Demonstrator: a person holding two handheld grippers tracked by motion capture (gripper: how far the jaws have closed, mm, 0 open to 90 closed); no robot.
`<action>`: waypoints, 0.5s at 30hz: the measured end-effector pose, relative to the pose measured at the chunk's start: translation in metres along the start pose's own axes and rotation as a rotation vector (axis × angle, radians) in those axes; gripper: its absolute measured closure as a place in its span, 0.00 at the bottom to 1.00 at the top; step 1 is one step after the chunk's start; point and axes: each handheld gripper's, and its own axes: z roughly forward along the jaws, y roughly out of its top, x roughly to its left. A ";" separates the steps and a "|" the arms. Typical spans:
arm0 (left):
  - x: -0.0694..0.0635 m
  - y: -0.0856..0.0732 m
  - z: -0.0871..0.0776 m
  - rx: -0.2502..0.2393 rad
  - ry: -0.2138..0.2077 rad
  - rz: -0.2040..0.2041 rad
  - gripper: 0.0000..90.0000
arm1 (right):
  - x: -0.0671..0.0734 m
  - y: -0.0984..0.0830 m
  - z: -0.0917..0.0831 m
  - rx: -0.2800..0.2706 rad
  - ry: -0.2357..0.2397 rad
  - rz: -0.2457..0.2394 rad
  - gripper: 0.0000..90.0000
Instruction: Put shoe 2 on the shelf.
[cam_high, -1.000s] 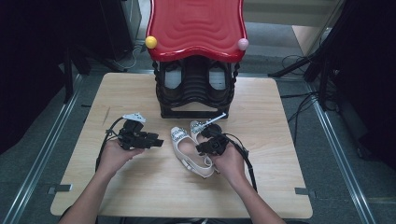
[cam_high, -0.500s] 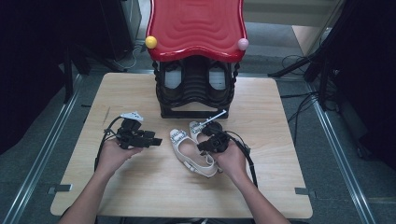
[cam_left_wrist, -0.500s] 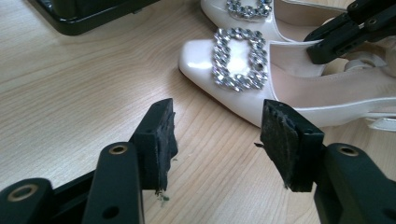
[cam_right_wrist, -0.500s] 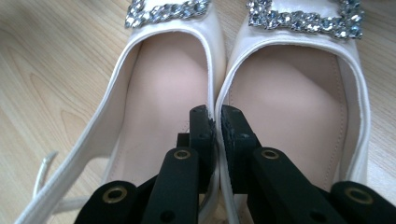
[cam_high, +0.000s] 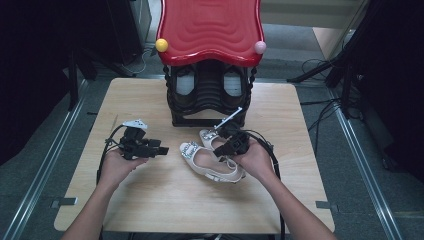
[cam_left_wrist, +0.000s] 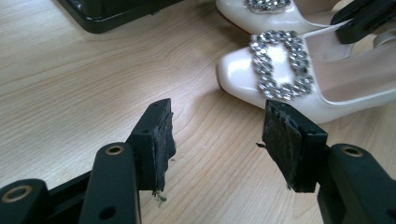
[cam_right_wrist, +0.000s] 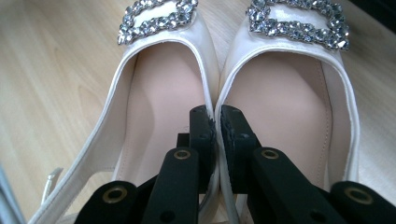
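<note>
A pair of white shoes with rhinestone buckles lies on the table, the near shoe (cam_high: 210, 166) beside the far shoe (cam_high: 206, 137). My right gripper (cam_high: 226, 150) has just been closing. In the right gripper view it (cam_right_wrist: 218, 122) is shut on the two adjoining inner walls, between the left shoe (cam_right_wrist: 159, 102) and the right shoe (cam_right_wrist: 280, 102). My left gripper (cam_high: 162, 150) is held left of the toes. Its jaws have just been opening. In the left gripper view it (cam_left_wrist: 217, 140) stands open with nothing between the pads, just short of the near toe (cam_left_wrist: 238, 74).
A black shoe rack with a red wavy top (cam_high: 210, 30) stands at the table's far middle, with a yellow ball (cam_high: 161, 45) and a pink ball (cam_high: 260, 47) at its corners. Its base (cam_left_wrist: 107, 14) lies beyond my left gripper. Bare wooden table (cam_high: 150, 200) spreads toward the front.
The left gripper's jaws stand wider than before. The right hand has lifted slightly while pinching the shoes' inner walls.
</note>
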 end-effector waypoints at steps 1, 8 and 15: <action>0.001 -0.001 -0.001 0.000 0.003 0.000 0.48 | 0.000 0.003 -0.002 0.013 0.009 -0.032 0.95; 0.010 -0.008 -0.008 -0.005 0.030 -0.025 0.47 | 0.000 0.018 -0.014 0.061 0.102 -0.298 0.95; 0.012 -0.014 -0.013 -0.020 0.042 -0.042 0.47 | 0.007 0.038 -0.031 0.084 0.146 -0.392 0.95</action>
